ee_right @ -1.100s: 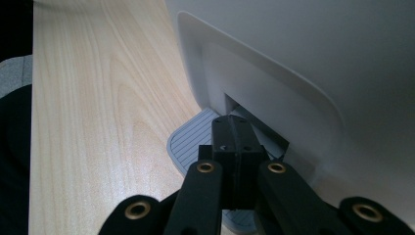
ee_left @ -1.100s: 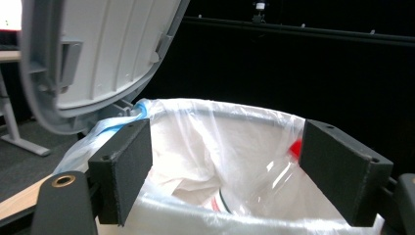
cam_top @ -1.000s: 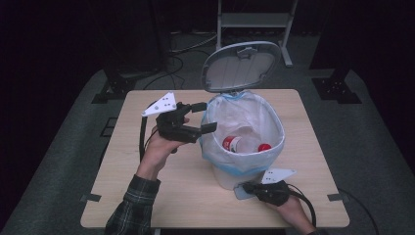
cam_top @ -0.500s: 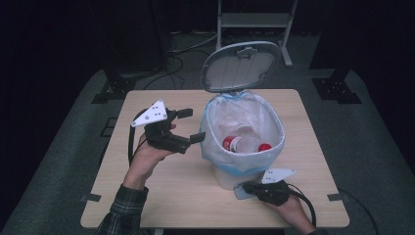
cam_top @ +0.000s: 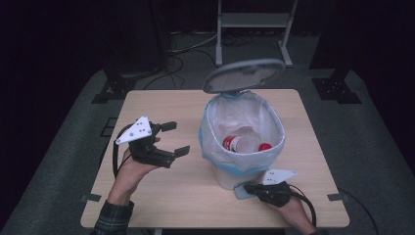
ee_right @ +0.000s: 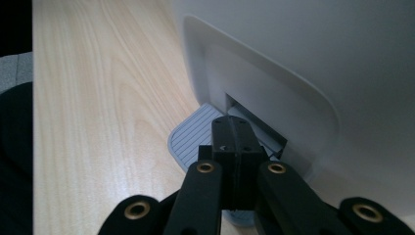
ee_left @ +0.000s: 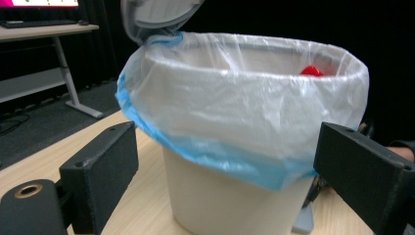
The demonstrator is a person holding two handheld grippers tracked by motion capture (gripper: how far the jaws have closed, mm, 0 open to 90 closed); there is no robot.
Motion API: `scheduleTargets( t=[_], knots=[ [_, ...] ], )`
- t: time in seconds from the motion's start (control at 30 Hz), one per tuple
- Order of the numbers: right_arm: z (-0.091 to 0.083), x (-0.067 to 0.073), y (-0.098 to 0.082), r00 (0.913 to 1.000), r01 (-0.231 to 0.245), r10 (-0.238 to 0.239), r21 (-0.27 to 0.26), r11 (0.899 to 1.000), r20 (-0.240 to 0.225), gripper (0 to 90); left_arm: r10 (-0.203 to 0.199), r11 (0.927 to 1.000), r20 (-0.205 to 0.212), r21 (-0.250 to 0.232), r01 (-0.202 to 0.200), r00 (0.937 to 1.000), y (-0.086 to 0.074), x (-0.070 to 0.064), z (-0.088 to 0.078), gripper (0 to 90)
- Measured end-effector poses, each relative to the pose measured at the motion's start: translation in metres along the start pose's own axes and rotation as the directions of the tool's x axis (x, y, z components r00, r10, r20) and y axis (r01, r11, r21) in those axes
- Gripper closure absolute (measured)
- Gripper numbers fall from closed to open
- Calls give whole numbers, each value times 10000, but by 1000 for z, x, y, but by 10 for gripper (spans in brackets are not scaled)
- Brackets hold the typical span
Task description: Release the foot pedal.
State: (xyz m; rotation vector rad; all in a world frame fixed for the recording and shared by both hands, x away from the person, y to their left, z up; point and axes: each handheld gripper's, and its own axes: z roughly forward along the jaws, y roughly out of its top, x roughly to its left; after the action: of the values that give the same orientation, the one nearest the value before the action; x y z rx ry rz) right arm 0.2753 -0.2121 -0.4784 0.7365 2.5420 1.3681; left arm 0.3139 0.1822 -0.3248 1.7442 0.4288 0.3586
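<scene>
A white pedal bin (cam_top: pixel 230 174) lined with a clear and blue bag (cam_top: pixel 211 147) stands mid-table, its grey lid (cam_top: pixel 244 74) raised. Inside lie red-capped bottles (cam_top: pixel 230 143). My left gripper (cam_top: pixel 175 138) hovers to the left of the bin, apart from it. Its jaws have just been opening and stand open with nothing between them. In the left gripper view the bin (ee_left: pixel 230 200) rises beyond the gripper (ee_left: pixel 230 152), with a red cap (ee_left: pixel 312 71) at its rim. My right gripper (ee_right: pixel 236 142) is shut, and its tip presses on the grey pedal (ee_right: pixel 193 134) at the bin's foot (cam_top: pixel 241 192).
The wooden table (cam_top: pixel 161 205) has bare room left of and in front of the bin. Dark floor, cables and a metal stand (cam_top: pixel 254 19) lie beyond the far edge. A cable (cam_top: pixel 115 154) trails from the left gripper.
My left gripper has drawn away from the bin's rim to the left and a little lower, and its jaws have spread. The right gripper and the raised lid have not moved.
</scene>
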Motion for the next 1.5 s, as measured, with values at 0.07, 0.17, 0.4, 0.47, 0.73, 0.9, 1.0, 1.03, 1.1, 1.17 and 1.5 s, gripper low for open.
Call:
scheduleTargets(
  t=[0.07, 0.17, 0.4, 0.47, 0.73, 0.9, 1.0, 1.03, 1.1, 1.17, 1.5],
  knots=[
    [-3, 1, 1, 10000, 81, -81, -118, 9999, 5, 899, 20, 9998, -63, 182, -19, 10000, -5, -1, -2, 80],
    [-9, 3, 4, 9999, 100, -100, -426, 9990, -9, 899, 76, 9990, -176, 451, -68, 9998, -11, -4, -5, 68],
    [-23, 5, 6, 10000, 68, -68, -765, 9970, 0, 852, 174, 9963, -530, 853, -128, 9984, -23, -11, -17, 52],
    [-26, 5, 5, 10000, 47, -51, -805, 9967, -45, 823, 174, 9952, -597, 970, -116, 9981, -28, -13, -19, 39],
    [-45, 0, -1, 9991, -359, 378, -898, 9953, 190, 560, 78, 9908, -899, 1353, 44, 9959, -42, -13, -29, 20],
    [-55, -5, -7, 9964, -664, 705, -848, 9942, 471, 413, 23, 9867, -1113, 1619, 158, 9938, -52, -13, -36, 18],
    [-60, -8, -10, 9935, -750, 819, -873, 9934, 784, 332, 3, 9848, -1202, 1726, 206, 9928, -59, -13, -38, 16],
    [-62, -9, -11, 9921, -817, 895, -891, 9927, 874, 311, 8, 9844, -1234, 1750, 209, 9924, -61, -13, -39, 11],
    [-64, -11, -12, 9896, -903, 1001, -950, 9914, 1034, 252, -36, 9828, -1260, 1828, 268, 9920, -65, -13, -42, 11],
    [-66, -15, -13, 9860, -912, 1038, -988, 9909, 1303, 189, -111, 9817, -1327, 1872, 361, 9911, -69, -13, -44, 10],
    [-70, -27, -16, 9604, -1112, 1299, -885, 9898, 2466, 101, -308, 9665, -1605, 2468, 703, 9866, -90, -12, -50, 0]
  ],
)
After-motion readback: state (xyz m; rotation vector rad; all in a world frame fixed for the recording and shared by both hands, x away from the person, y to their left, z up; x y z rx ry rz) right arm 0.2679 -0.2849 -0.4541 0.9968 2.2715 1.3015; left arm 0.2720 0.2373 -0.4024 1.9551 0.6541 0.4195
